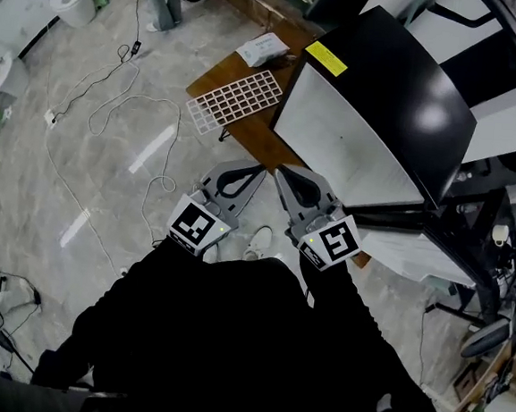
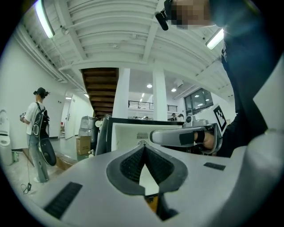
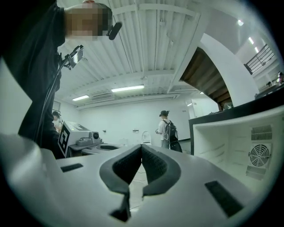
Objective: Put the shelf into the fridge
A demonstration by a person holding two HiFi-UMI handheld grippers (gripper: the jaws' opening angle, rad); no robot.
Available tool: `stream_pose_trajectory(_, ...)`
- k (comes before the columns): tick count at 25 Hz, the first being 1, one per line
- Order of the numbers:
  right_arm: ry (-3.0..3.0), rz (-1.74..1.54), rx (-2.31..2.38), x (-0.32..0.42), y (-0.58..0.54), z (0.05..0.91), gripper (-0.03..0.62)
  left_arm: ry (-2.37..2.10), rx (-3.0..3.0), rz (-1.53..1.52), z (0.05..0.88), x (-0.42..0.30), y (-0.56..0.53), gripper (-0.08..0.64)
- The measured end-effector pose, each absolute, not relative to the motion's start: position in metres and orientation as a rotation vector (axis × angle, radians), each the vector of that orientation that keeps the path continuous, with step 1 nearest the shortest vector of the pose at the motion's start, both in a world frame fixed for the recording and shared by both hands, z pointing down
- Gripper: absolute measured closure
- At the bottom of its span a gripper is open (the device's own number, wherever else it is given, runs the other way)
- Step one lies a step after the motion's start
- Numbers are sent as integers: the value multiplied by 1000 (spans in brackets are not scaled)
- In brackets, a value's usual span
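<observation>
— Shelf [image 1: 234,100] and jaws: how does each stand?
— Left gripper [image 1: 254,172]: jaws pressed together, nothing between them. Right gripper [image 1: 283,176]: likewise together and empty. The two are held side by side, tips close to each other, above the marble floor [image 1: 108,170].
— And farther out?
— Beyond the tips, the white grid shelf lies flat on a brown table [image 1: 250,137], well apart from both grippers. It sits just left of the black fridge [image 1: 412,88], whose open white interior faces left.
</observation>
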State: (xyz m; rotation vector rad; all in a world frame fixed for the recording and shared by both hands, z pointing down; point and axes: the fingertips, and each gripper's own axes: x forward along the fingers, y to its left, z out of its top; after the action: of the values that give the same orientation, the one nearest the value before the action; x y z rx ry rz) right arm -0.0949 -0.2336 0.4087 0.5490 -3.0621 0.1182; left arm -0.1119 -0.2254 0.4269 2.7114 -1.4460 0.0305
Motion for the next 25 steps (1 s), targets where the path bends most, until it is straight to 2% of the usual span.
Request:
stream_pose_trajectory(5, -3095, 164, 420, -93, -261, 418, 586, -1556, 2577, -49, 436, -108, -252, 555)
stream_pose_trajectory(15, -3096, 298, 232, -142, -286, 459, 584, -1650, 2112, -528, 494, -179, -273, 555)
stream_pose_trajectory(25, -3011, 375, 230, -229, -328, 523, 585, -1502, 1617, -975, 629, -287, -300, 553)
